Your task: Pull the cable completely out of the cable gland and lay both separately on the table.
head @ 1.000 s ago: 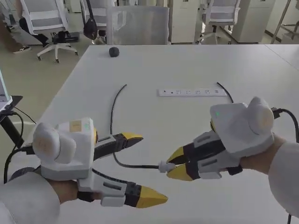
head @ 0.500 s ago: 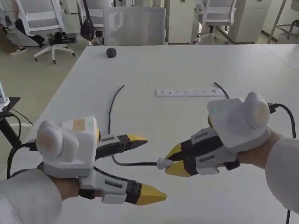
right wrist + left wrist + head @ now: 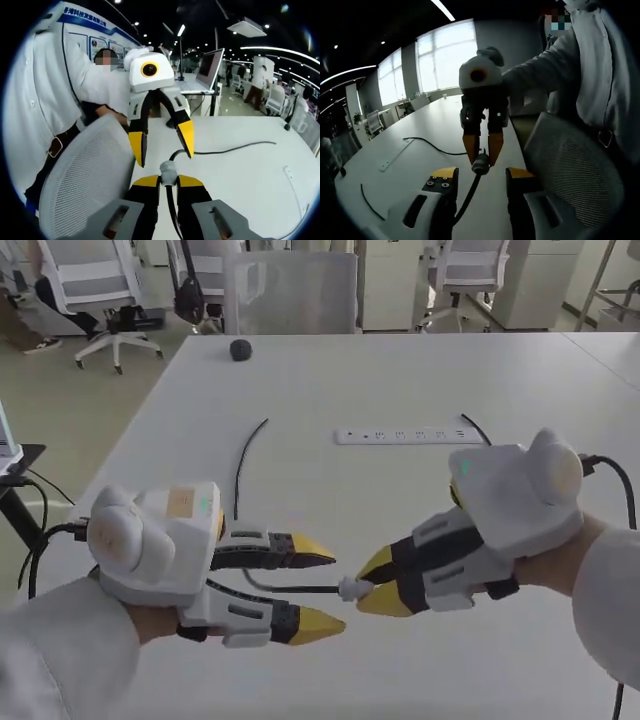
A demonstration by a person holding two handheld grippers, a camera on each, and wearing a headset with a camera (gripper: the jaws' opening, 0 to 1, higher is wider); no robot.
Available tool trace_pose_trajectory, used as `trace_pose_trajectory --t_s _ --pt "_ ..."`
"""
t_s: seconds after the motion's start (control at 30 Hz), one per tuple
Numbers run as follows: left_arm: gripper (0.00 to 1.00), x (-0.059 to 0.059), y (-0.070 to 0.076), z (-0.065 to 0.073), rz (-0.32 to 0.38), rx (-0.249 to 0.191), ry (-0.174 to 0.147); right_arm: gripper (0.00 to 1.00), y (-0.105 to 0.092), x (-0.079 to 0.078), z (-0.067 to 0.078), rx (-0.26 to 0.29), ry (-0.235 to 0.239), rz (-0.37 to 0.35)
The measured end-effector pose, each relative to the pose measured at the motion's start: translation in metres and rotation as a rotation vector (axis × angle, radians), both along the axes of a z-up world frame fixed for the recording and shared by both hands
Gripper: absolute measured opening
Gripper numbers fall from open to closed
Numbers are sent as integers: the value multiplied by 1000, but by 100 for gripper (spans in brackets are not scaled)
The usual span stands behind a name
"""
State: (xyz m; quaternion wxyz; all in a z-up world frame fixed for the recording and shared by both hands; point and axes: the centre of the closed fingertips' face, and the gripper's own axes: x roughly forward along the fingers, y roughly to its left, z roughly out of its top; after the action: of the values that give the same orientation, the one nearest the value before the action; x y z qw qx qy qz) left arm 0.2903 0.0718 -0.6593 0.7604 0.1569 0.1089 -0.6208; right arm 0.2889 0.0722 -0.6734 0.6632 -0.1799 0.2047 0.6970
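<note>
Yellow tips of the left claw point(image 3: 320, 585) stood wide apart near the front edge of the tabletop point(image 3: 330, 380), one on each side of the cable point(image 3: 238, 478). Nothing was pinched there. I think it was held open like that so it could close on the cable next and give something to pull against.

Right in front of it, tip to tip, the right claw point(image 3: 362, 588) was squeezed tight on the small white gland point(image 3: 349, 588). The gland looked lifted a little off the tabletop, not lying on it. The left gripper view showed the gland nipped at the very ends of those tips. A hold that close to the ends could slip if the pull was hard.

The cable was not out yet. It came from the gland, ran between the open left tips, and then bent away toward the left edge of the tabletop, where it lay flat and loose. In the right gripper view a bit of black cable also ran back between the right tips, so it seemed to go all the way through the gland. That would mean a long pull, I think.

So the job looked early: one thing held, the other waiting to be grabbed.

Farther off, a white power strip point(image 3: 400, 436) lay across the middle of the tabletop. A dark lump point(image 3: 241, 349) sat near the far edge. Chairs point(image 3: 95, 280) stood on the floor past that.
</note>
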Motion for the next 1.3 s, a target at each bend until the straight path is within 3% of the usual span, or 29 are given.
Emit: trace_pose_trajectory --t_s 0.3,0.57,0.63,1.1,1.3 --pt "30 2 -6 2 -48 6 -41 8 0 -5 3 4 49 2" --pt "25 1 -8 0 -70 12 -45 8 2 -7 9 26 83 -2" --pt "22 3 -8 1 -70 21 -80 8 2 -7 9 30 89 -1" --pt "17 -2 -12 5 -104 10 -97 8 2 -10 11 27 109 10" --pt "17 -3 -13 4 -110 15 -83 8 1 -10 10 25 117 11"
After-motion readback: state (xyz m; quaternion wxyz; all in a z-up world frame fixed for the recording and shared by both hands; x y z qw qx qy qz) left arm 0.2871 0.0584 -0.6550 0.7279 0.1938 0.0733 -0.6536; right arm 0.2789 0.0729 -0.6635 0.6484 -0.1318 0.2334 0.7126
